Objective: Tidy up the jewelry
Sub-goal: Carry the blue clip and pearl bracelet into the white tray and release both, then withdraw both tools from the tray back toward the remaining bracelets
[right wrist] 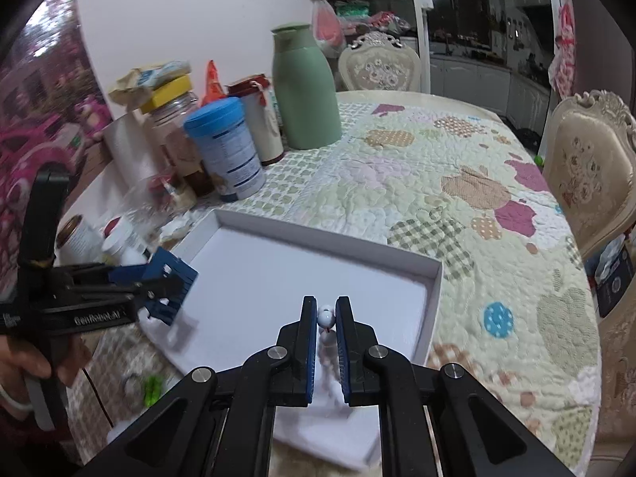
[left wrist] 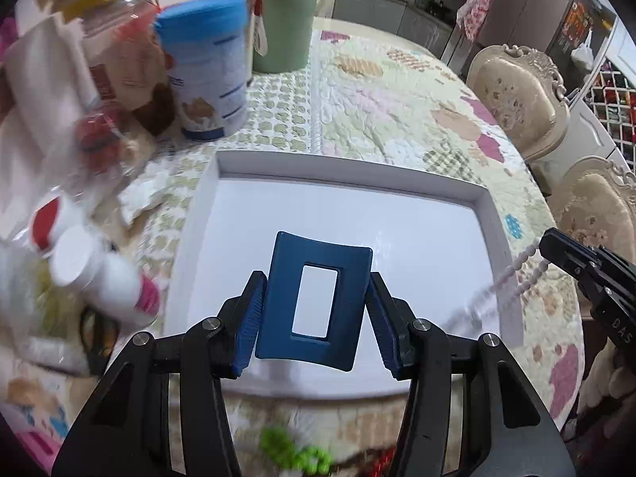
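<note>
Both wrist cameras look forward and down, close over the white tray (left wrist: 493,214) (left view nearer). They share the tray (right wrist: 433,290) and the far clutter.

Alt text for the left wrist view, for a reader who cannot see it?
The left gripper holds a dark blue rectangular hair clip above a white tray on a quilted tablecloth. At right, the right gripper carries a white bead strand; jars and bottles crowd the left.

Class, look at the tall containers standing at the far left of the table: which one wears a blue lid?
The white printed canister nearest the white tray. The flask behind it is all green; the jar between has a dark red top.
</note>
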A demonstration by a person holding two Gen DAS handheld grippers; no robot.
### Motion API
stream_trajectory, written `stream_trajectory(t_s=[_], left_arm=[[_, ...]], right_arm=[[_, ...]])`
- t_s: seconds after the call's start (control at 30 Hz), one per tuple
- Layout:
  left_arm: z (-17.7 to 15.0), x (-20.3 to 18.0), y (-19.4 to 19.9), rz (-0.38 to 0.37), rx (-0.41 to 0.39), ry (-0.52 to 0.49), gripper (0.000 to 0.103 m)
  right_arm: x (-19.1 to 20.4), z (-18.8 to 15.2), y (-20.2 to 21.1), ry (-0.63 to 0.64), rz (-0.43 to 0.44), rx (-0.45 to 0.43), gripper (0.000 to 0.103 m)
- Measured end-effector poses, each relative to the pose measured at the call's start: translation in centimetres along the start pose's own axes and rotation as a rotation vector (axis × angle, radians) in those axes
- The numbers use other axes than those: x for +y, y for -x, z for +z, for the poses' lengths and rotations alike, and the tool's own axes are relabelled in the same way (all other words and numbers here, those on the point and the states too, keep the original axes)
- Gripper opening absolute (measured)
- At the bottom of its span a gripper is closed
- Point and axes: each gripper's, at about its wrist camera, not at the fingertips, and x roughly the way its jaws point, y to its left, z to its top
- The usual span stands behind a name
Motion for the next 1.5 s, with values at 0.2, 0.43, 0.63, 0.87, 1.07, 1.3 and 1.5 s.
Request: stream_trajectory(t_s=[0.2,0.43,0.63,0.87,1.07,1.3,1.5], left_arm=[[1.8,-0.3,-3.8,0.007,0.042,0.019,0.050],[2.9,-0.6,-7.6,0.013,0.090,0.034,0.050],[3.3,-0.8,-8.4,0.026,0.085,0.021,0.052],[2.8,-1.4,-7.5,0.058,0.058,0.003,0.066],[1.9,-2.4,-4.9,0.098,0.006,-0.030,0.066],[-0.1,-3.5,-1.4,0.123,-0.043,-0.053,0.066],[-3.2,-4.7,0.7,0.103,-0.028,-0.076,0.066]], right_arm=[[-1.9,1.7,-5.2,-0.032,-0.043,0.063,0.009],[-5.6,1.3,-9.8,-0.093,-0.154,0.132,0.009],[-6.5,0.4,-9.9,-0.129,-0.080,0.113,0.041],[-5.3,-1.0,-7.9,-0.157,-0.056,0.111,0.041],[-2.8,-1.9,-5.0,-0.142,-0.061,0.076,0.041],[-0.7,-3.3,-1.5,-0.164,-0.112,0.038,0.041],[0.6,-5.6,0.3,-0.185,-0.128,0.060,0.041]])
